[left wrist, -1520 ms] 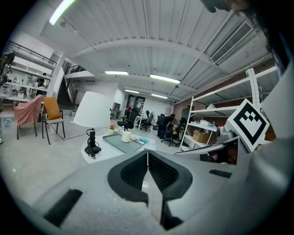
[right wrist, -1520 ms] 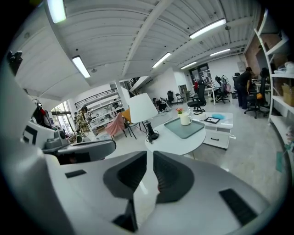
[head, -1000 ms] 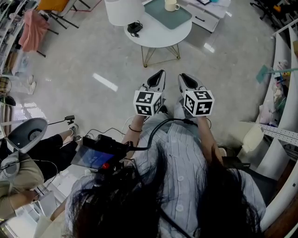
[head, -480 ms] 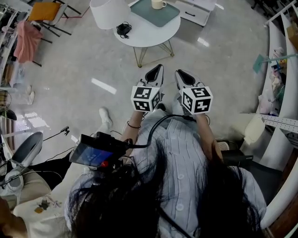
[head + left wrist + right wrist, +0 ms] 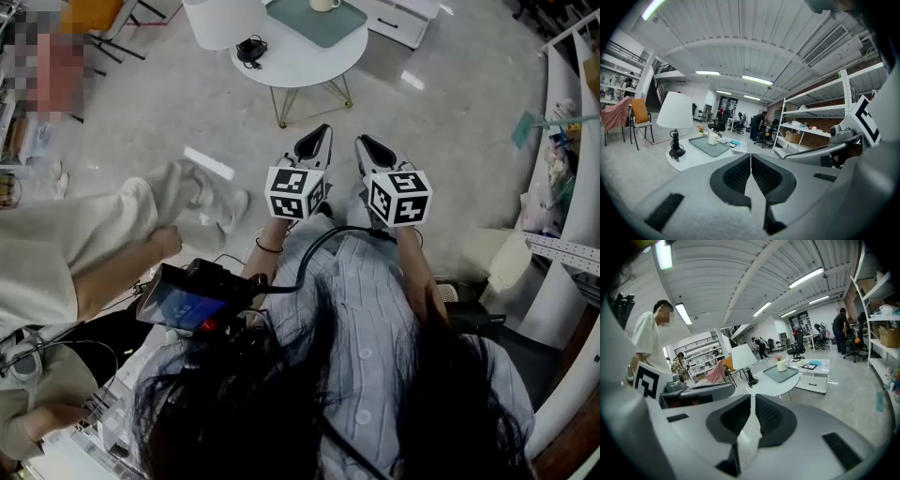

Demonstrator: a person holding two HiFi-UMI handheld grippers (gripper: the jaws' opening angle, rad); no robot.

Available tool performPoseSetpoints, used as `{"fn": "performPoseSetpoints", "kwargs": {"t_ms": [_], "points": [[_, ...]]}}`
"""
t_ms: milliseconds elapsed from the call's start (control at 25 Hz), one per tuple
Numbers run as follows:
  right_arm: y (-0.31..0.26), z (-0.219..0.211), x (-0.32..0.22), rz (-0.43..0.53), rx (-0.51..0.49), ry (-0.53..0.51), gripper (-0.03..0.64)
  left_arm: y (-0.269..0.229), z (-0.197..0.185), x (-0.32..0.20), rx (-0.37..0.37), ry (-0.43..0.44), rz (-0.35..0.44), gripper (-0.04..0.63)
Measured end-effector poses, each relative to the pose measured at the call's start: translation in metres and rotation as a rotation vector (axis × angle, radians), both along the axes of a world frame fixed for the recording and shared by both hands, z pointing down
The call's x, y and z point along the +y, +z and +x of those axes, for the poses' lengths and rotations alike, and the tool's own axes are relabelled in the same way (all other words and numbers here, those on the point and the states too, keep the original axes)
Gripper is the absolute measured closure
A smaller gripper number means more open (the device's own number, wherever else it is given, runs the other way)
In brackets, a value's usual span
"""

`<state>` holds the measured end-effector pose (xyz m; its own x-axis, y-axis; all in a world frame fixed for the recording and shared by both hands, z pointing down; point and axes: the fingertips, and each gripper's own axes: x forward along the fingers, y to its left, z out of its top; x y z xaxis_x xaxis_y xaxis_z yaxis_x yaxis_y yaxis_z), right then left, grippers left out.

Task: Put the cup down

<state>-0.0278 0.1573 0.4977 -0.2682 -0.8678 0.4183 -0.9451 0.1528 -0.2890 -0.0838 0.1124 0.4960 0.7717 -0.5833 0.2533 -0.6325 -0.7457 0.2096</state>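
A cream cup (image 5: 324,5) stands on a grey-green tray (image 5: 317,25) on the round white table (image 5: 296,64), far ahead of me. The left gripper view shows the cup (image 5: 713,138) beside a lamp; in the right gripper view the cup (image 5: 782,365) stands on the tray (image 5: 780,374). My left gripper (image 5: 322,132) and right gripper (image 5: 362,142) are held side by side in front of my chest, well short of the table. Both point toward it. The left gripper (image 5: 750,162) has its jaws together with nothing between them, and so does the right gripper (image 5: 753,403).
A white lamp (image 5: 219,19) with a black base and cord (image 5: 249,49) stands on the table. A low white drawer cabinet (image 5: 398,21) sits behind it. A person in light clothes (image 5: 84,246) passes close on my left. White shelving (image 5: 568,141) lines the right side.
A person in light clothes has walked into the head view at the left. Both grippers stay shut, side by side, roughly where they were.
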Motion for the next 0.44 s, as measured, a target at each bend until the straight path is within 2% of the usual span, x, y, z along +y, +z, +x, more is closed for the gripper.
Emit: {"fn": "performPoseSetpoints", "kwargs": {"t_ms": [240, 440], "points": [[0.002, -0.002, 0.0, -0.001, -0.007, 0.004, 0.565, 0.002, -0.001, 0.0, -0.007, 0.01, 0.003, 0.577], [-0.002, 0.021, 0.006, 0.013, 0.003, 0.088, 0.565, 0.001, 0.027, 0.001, -0.001, 0.094, 0.017, 0.577]]}}
